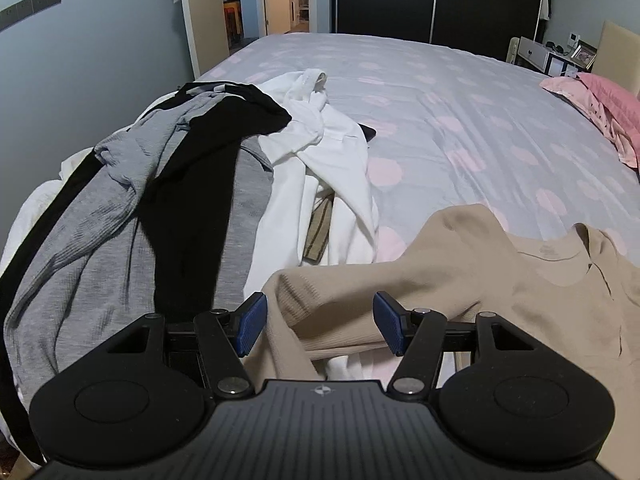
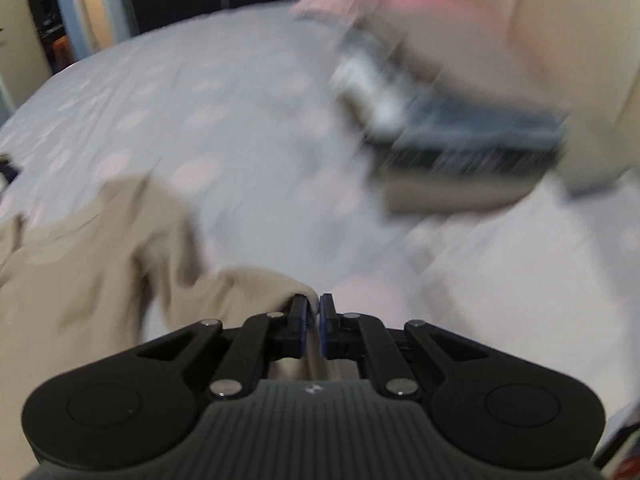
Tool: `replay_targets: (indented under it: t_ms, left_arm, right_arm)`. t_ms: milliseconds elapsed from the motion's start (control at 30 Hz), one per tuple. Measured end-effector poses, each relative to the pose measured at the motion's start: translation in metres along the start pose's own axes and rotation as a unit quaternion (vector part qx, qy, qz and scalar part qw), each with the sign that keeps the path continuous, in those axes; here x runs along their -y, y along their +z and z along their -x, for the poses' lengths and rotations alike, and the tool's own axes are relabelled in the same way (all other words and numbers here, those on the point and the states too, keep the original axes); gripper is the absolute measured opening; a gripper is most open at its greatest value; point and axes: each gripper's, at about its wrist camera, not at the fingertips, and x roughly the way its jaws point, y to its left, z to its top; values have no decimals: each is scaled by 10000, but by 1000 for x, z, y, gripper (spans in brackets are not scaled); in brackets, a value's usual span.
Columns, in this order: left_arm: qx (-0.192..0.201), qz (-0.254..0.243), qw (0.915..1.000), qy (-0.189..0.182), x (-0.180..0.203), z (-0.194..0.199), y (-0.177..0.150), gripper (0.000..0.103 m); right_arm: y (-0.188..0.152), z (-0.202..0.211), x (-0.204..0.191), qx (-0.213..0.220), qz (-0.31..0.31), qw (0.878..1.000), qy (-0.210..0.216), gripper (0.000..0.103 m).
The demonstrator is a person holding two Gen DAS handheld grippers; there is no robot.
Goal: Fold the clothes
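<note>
A beige long-sleeved top [image 1: 500, 280] lies on the bed, neckline to the right, one sleeve stretching left. My left gripper [image 1: 318, 326] is open, its blue pads on either side of that sleeve [image 1: 328, 300] near its cuff. In the blurred right wrist view the same beige top [image 2: 92, 260] lies at the left. My right gripper [image 2: 314, 312] is shut on the top's other sleeve [image 2: 256, 284], with beige cloth pinched between the pads.
The bed [image 1: 440, 92] has a grey sheet with pink dots. A pile of grey [image 1: 100, 220], black [image 1: 192, 200] and white clothes [image 1: 320, 152] lies at the left. A pink pillow [image 1: 600, 100] lies far right. A stack of folded clothes [image 2: 460, 140] shows blurred in the right wrist view.
</note>
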Motion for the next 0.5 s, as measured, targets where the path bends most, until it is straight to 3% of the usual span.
replay_targets:
  t_ms: [167, 333, 500]
  left_arm:
    - [-65, 67, 9999, -66, -1, -2, -1, 57]
    - [-164, 96, 9998, -29, -4, -6, -5, 57]
    - [-240, 114, 9996, -8, -4, -9, -6, 57]
  right_arm:
    - [31, 26, 17, 654, 203, 9954, -668, 7]
    - [2, -2, 10, -164, 841, 9958, -325, 7]
    - [-36, -28, -3, -1058, 1359, 9847, 272, 11]
